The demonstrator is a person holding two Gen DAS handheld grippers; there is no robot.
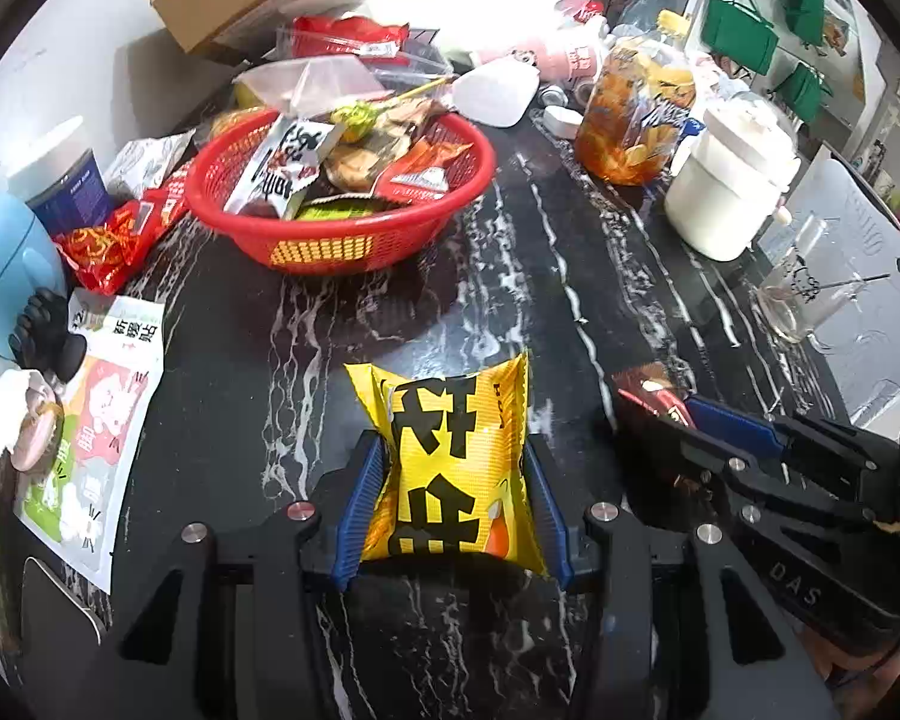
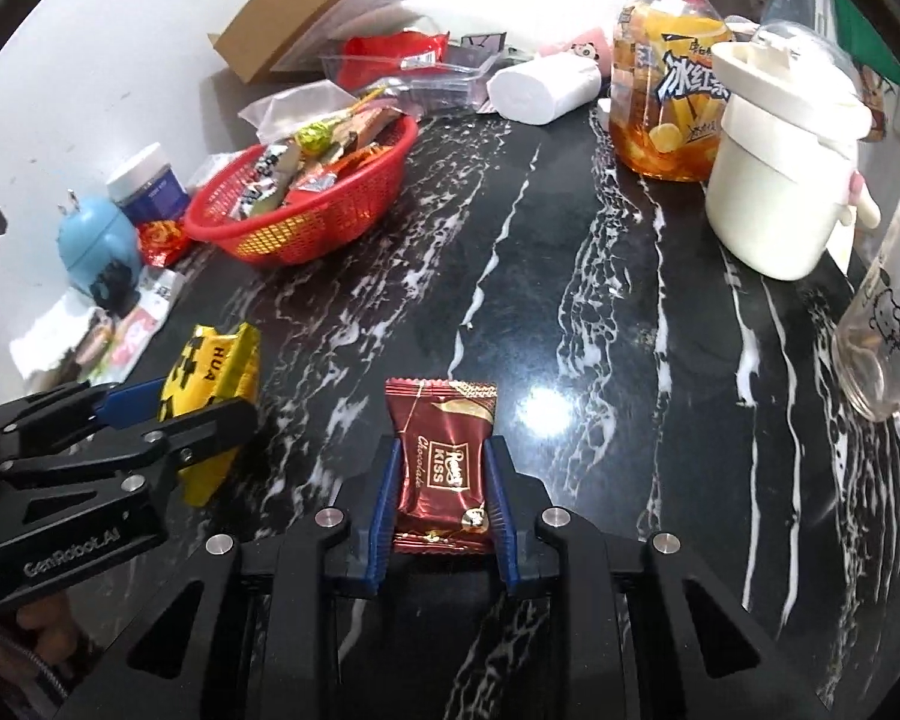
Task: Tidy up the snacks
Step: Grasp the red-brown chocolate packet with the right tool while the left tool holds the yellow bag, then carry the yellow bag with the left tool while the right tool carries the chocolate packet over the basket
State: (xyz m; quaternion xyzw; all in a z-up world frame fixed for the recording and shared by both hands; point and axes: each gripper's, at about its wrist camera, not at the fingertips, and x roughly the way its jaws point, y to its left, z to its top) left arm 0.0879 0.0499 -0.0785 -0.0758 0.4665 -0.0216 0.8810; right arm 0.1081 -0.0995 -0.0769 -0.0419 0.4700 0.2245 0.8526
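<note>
We work over a black, white-veined marble bench (image 2: 570, 276) against a white wall. Our left hand-held gripper (image 1: 453, 462) pinches a yellow snack packet (image 1: 450, 468); the right hand-held gripper (image 2: 441, 480) clamps a maroon chocolate packet (image 2: 441, 462). The red basket (image 1: 342, 240) sits farther back, full of snacks.

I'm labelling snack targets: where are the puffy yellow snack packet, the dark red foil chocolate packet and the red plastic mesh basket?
Puffy yellow snack packet (image 1: 450, 468), left wrist view, printed front.
Dark red foil chocolate packet (image 2: 441, 462), right wrist view, label.
Red plastic mesh basket (image 1: 330, 249), left wrist view, front wall.
</note>
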